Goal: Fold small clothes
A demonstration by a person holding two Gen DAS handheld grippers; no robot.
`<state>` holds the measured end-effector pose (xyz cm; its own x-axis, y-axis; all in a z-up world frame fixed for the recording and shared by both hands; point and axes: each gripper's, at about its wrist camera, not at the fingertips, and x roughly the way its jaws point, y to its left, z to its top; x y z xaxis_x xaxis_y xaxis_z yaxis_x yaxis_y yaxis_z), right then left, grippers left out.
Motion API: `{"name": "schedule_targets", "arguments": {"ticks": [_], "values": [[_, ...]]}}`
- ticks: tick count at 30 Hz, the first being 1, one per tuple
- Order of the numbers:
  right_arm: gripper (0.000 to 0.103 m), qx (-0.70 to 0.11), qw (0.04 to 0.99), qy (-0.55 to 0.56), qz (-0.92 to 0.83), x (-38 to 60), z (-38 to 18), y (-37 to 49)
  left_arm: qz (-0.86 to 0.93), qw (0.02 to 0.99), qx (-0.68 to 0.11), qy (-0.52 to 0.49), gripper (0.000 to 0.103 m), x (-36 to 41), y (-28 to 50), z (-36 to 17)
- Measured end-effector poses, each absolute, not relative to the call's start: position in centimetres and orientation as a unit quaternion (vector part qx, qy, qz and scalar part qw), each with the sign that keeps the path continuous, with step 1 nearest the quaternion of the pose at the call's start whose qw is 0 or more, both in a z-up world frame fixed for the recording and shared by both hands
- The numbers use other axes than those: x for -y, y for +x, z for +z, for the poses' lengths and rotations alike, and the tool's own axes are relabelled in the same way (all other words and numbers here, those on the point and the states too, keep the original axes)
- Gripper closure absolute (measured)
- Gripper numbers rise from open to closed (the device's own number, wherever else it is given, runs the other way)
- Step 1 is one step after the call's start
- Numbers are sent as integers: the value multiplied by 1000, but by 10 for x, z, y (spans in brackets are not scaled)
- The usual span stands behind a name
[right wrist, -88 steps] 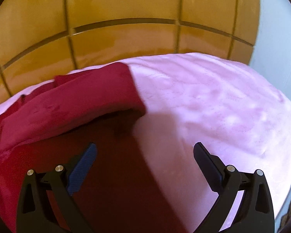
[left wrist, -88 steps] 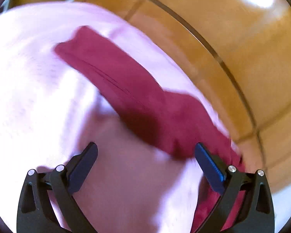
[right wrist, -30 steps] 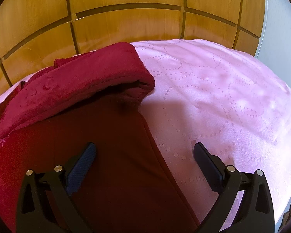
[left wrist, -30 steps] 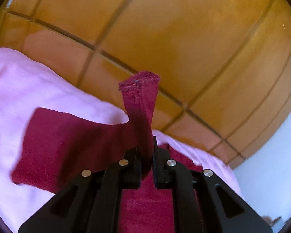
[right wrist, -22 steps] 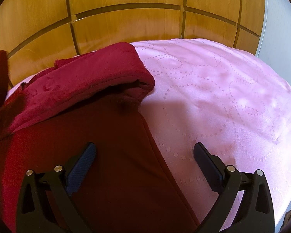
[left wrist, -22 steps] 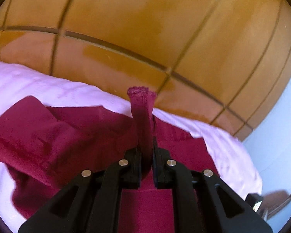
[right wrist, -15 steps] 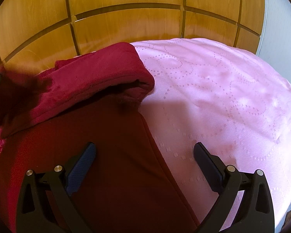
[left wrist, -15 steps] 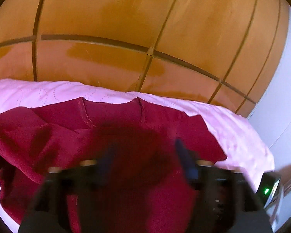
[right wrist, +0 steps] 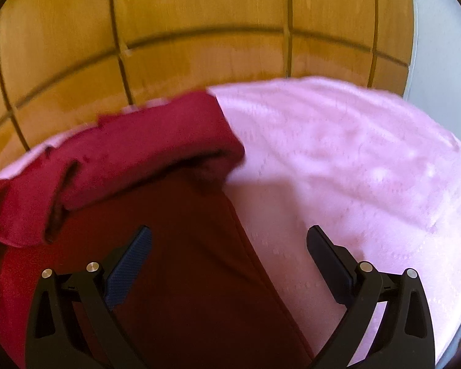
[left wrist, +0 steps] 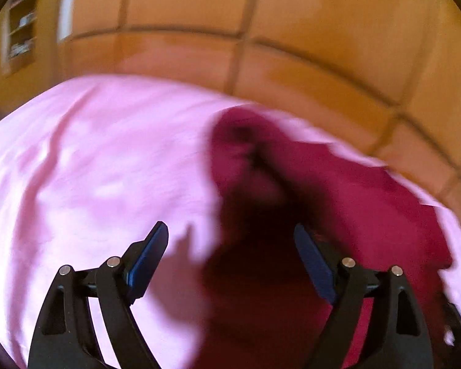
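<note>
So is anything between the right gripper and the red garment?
Nothing visible. The right gripper hangs open directly over the red garment on the pink sheet, with only open air below its fingers.

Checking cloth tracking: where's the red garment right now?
The red garment lies on the pink bedspread, left half of the right wrist view, below the wooden headboard; in the left wrist view it's at right.

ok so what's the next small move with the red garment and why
Probably bring the right gripper down onto the near flat edge of the dark red garment and close. Both grippers' jaws hold nothing, the left's opening, and the far part already lies folded over on the pink bedspread.
</note>
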<state>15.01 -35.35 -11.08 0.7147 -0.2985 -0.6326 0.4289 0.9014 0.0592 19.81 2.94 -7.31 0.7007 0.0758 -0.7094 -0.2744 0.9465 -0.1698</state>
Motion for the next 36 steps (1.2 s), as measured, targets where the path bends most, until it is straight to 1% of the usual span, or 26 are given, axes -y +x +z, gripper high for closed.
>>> {"name": "schedule_targets", "arguments": {"ticks": [2,4,5,9,12,15,16,19,20,21,22,23,24,25,27,29,33,36], "values": [[4,-292,936,108,-166,348,-98,141,119,902,-394,-130,20,-41,208,-85],[4,-279,945,118,-120,340,-88,139,119,886,-415,-170,21,-56,218,-97],[7,-281,947,121,-93,334,-85,142,122,884,-412,-185,21,-62,222,-97],[19,-319,936,147,8,309,-84,168,121,894,-392,-182,21,-65,226,-92],[26,-342,923,170,46,296,-90,185,120,889,-394,-197,21,-74,227,-99],[31,-372,903,201,72,288,-101,207,111,886,-380,-239,26,-82,222,-107],[32,-380,897,213,73,287,-106,214,110,888,-373,-247,29,-83,218,-107],[45,-388,888,236,72,287,-116,221,104,889,-347,-279,36,-89,211,-110],[59,-388,887,240,72,286,-118,222,104,889,-342,-287,39,-91,208,-110],[72,-388,887,239,72,285,-119,221,105,888,-338,-292,40,-93,207,-111],[77,-392,886,235,73,284,-119,223,104,889,-337,-293,40,-93,208,-111],[87,-393,886,234,80,283,-119,222,105,889,-337,-292,40,-93,208,-112],[94,-393,886,231,86,281,-116,221,105,890,-336,-290,41,-92,207,-112],[94,-393,888,224,88,280,-112,219,105,890,-335,-290,42,-94,203,-113],[97,-385,894,213,92,279,-101,216,106,890,-331,-296,45,-97,201,-114],[97,-368,904,197,88,278,-87,217,107,889,-330,-300,46,-99,201,-116],[97,-334,930,143,47,279,-61,227,109,889,-331,-298,46,-98,203,-115],[98,-327,937,123,23,285,-58,236,108,888,-333,-298,46,-99,204,-116]]}}
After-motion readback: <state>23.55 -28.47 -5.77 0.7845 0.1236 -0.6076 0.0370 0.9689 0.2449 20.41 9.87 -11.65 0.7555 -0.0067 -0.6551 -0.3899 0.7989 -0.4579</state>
